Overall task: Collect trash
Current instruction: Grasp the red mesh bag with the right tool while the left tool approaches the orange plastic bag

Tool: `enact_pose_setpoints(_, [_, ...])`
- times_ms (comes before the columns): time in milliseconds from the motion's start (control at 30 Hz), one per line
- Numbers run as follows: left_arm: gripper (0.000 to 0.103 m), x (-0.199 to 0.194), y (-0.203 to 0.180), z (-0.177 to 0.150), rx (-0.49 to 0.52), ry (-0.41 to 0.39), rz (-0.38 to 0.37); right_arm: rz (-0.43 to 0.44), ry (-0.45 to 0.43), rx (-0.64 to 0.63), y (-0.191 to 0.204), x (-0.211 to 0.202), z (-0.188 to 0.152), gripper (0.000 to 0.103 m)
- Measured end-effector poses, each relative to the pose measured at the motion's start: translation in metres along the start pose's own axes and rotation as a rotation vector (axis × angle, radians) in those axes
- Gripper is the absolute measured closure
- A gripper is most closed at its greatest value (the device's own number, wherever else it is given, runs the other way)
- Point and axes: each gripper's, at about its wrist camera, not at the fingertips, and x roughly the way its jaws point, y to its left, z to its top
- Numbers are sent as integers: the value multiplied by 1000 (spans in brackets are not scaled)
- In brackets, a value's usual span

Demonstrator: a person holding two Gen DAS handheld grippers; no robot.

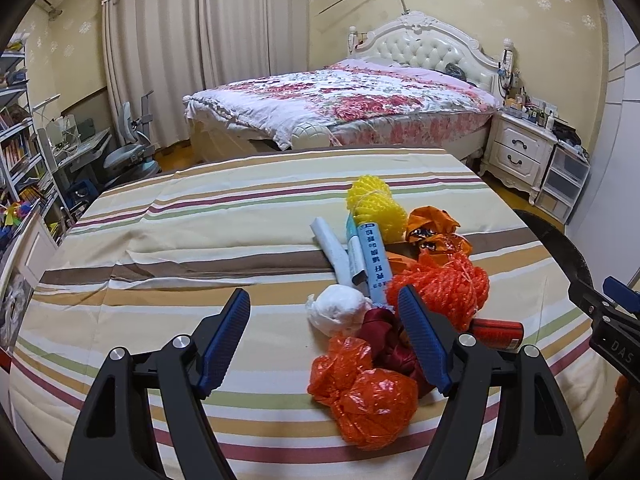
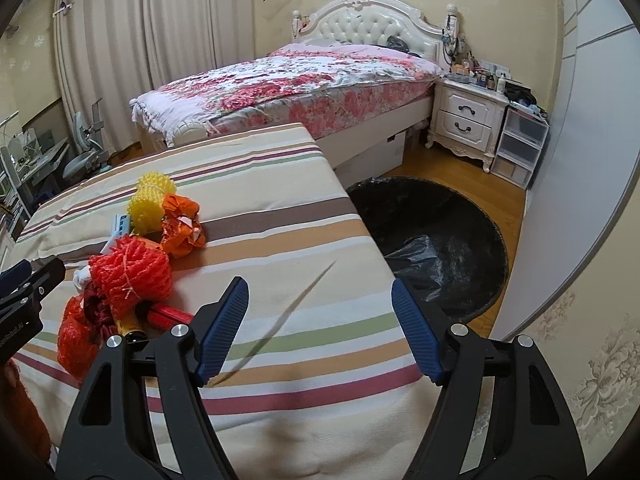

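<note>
A heap of trash lies on the striped bed cover (image 1: pixel 160 240): a yellow foam net (image 1: pixel 374 206), an orange wrapper (image 1: pixel 434 232), a blue-white box (image 1: pixel 372 256), an orange net bundle (image 1: pixel 444 288), a white wad (image 1: pixel 336 312), a dark red bag (image 1: pixel 380 336), an orange plastic bag (image 1: pixel 368 396) and a red tube (image 1: pixel 498 332). My left gripper (image 1: pixel 324 292) hangs open over the near end of the heap, its right finger in front of the dark red bag, gripping nothing. My right gripper (image 2: pixel 318 282) is open above bare cover, right of the heap.
A black-lined trash bin (image 2: pixel 440 240) stands on the wooden floor just off the cover's right edge. Behind it are a flowered bed (image 2: pixel 300 80), a white nightstand (image 2: pixel 464 116) and plastic drawers (image 2: pixel 520 148). A desk, chair and shelves fill the left side.
</note>
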Motion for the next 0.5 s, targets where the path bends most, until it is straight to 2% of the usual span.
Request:
enact_pose_setpoints(167, [29,1,19,0,-20,16,23,60,3,-56,28,-3,9,30])
enact_pose_setpoints(300, [24,1,35,-1,-37,27,45,122,6,-90,48,-3,16,22])
enact_pose_setpoints(500, [21,2,59,-4,-68,37,68,175,4,-162,83,-4,21,20])
